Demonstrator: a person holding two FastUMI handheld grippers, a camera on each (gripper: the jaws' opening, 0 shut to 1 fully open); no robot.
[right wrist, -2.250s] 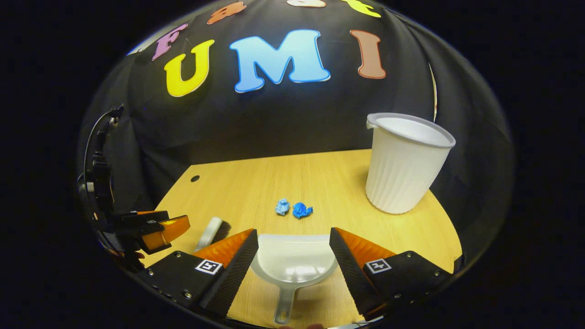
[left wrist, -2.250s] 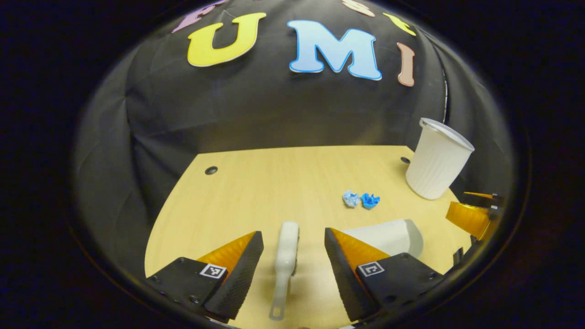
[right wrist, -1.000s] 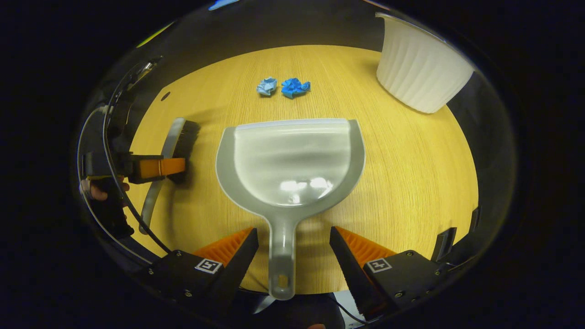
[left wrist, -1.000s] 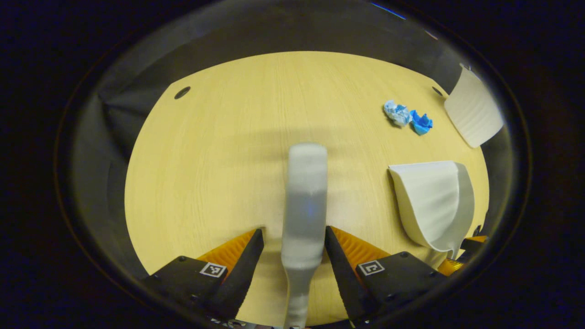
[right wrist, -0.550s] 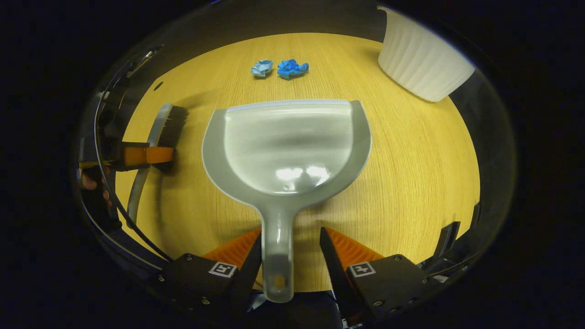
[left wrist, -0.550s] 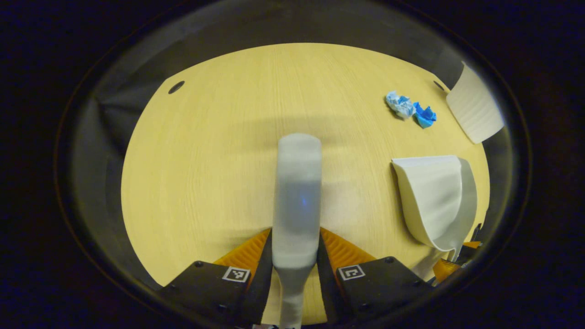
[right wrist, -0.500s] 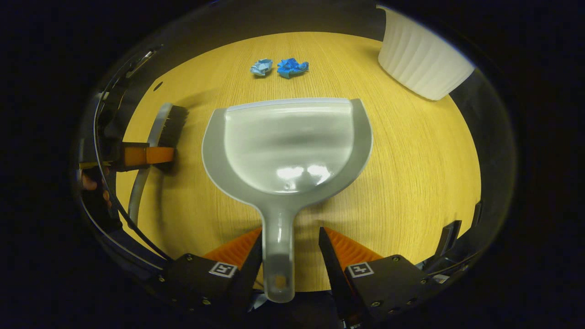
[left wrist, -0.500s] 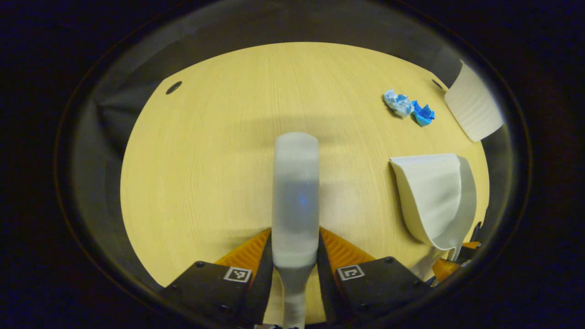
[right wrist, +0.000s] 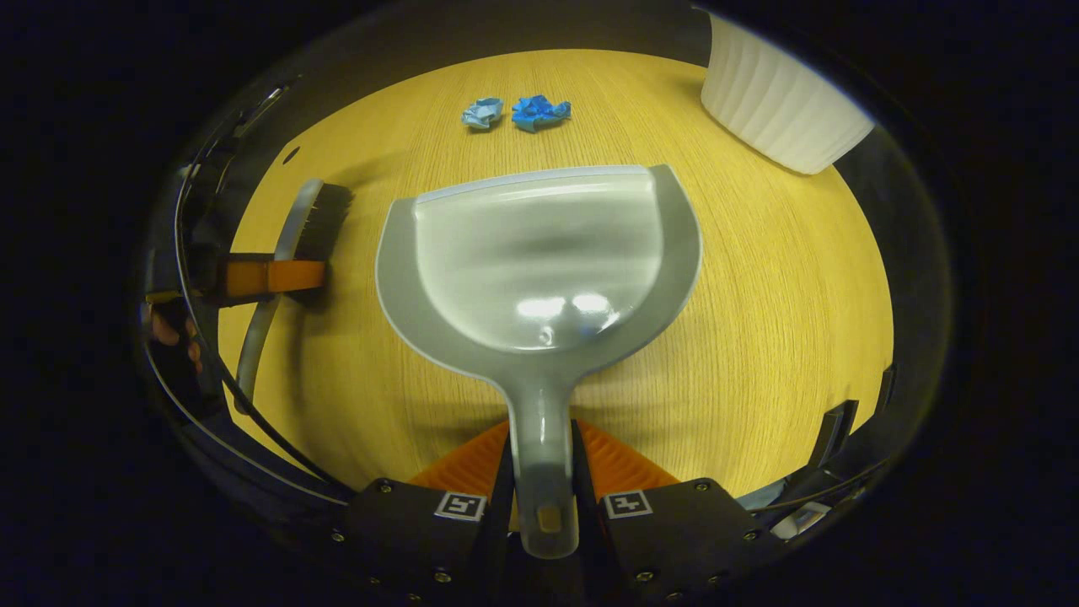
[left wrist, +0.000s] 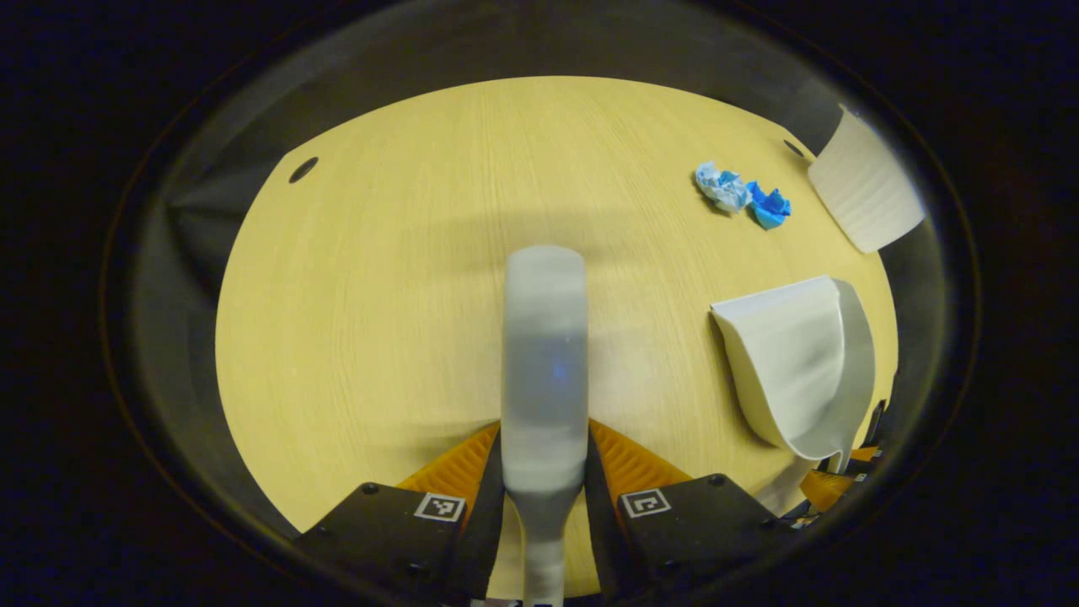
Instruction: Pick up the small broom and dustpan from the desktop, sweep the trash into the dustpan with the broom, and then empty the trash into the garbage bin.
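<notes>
In the left gripper view my left gripper (left wrist: 544,472) is shut on the small grey broom (left wrist: 544,354), whose back points away from me over the desktop. In the right gripper view my right gripper (right wrist: 541,472) is shut on the handle of the grey dustpan (right wrist: 539,253), which lies flat with its mouth facing two blue paper wads (right wrist: 516,112). The wads (left wrist: 742,192) and the dustpan (left wrist: 801,354) also lie to the right in the left gripper view. The broom (right wrist: 295,244) with its dark bristles sits left of the dustpan, held by the left gripper (right wrist: 270,276).
A white ribbed garbage bin (right wrist: 780,101) stands at the far right of the wooden desktop (right wrist: 759,295), beyond the dustpan; it also appears as the bin (left wrist: 864,194) in the left gripper view. A small round hole (left wrist: 303,169) marks the desktop's far left corner. A hand (right wrist: 173,337) holds the left gripper.
Both grippers came down over the desktop. The left closed on the broom first; the right then closed on the dustpan handle within the last half second.
</notes>
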